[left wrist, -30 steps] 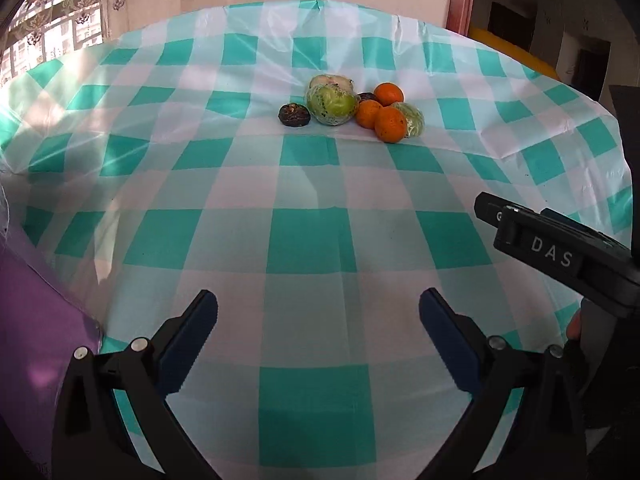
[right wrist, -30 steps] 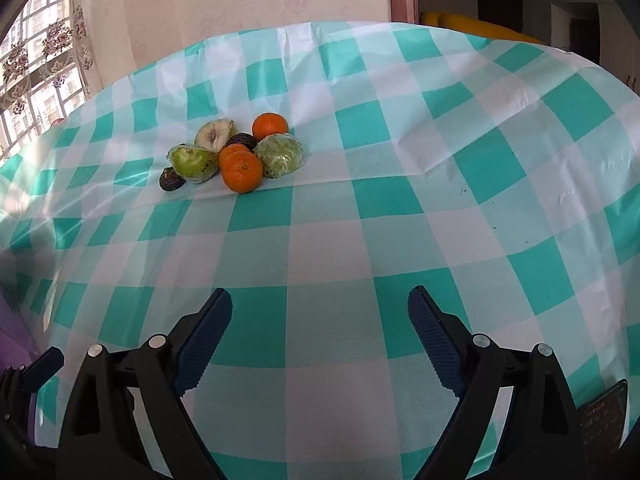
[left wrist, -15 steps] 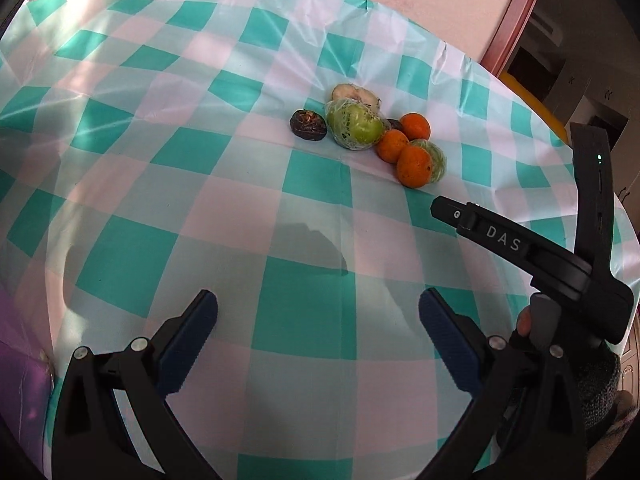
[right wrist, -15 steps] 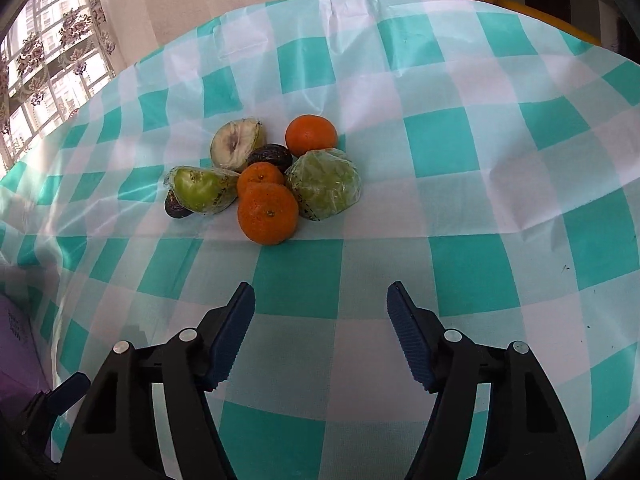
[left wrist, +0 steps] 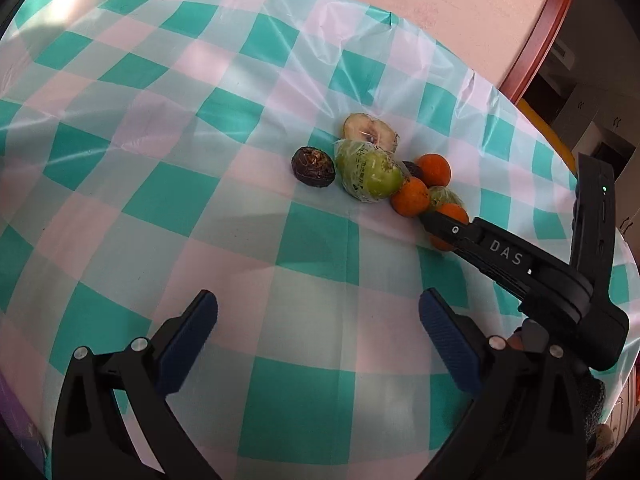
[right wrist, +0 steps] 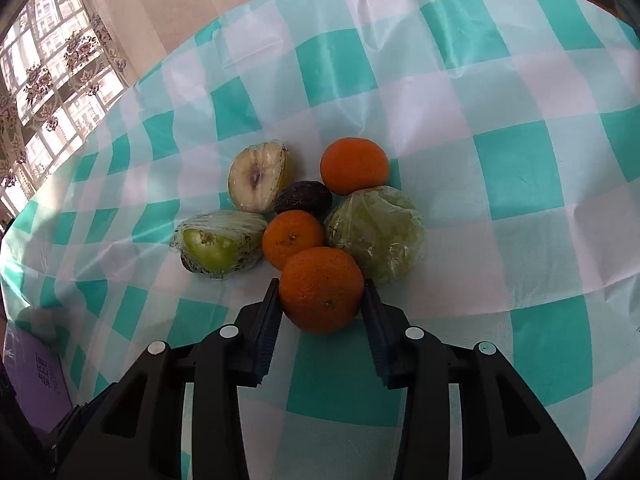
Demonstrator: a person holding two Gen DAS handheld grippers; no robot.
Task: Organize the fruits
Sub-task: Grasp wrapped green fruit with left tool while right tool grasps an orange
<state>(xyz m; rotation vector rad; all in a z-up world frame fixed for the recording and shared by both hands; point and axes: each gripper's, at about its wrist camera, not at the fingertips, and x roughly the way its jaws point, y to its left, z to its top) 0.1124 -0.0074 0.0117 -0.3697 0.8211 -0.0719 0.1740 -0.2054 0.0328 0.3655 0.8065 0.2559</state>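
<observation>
A pile of fruit lies on the checked tablecloth point(right wrist: 520, 168). My right gripper point(right wrist: 322, 300) has its jaws around the nearest orange point(right wrist: 321, 289), pads touching or nearly touching its sides; the orange rests on the cloth. Behind it lie a second orange point(right wrist: 292, 238), a third orange point(right wrist: 354, 166), a wrapped green fruit point(right wrist: 376, 232), a wrapped green apple point(right wrist: 218, 244), a wrapped cut half fruit point(right wrist: 258, 178) and a dark fruit point(right wrist: 302, 198). My left gripper point(left wrist: 318, 328) is open and empty, well short of the pile point(left wrist: 368, 172). The right gripper point(left wrist: 516, 260) shows there at the right.
Another dark wrinkled fruit point(left wrist: 313, 167) lies left of the apple. A purple box point(right wrist: 36, 376) sits at the table's left edge. A wall and a window point(right wrist: 48, 64) stand behind the table. A door frame point(left wrist: 540, 28) is at the far right.
My right gripper has moved forward to the pile and its jaws have narrowed around the nearest orange. My left gripper has swung slightly, staying open and back from the fruit.
</observation>
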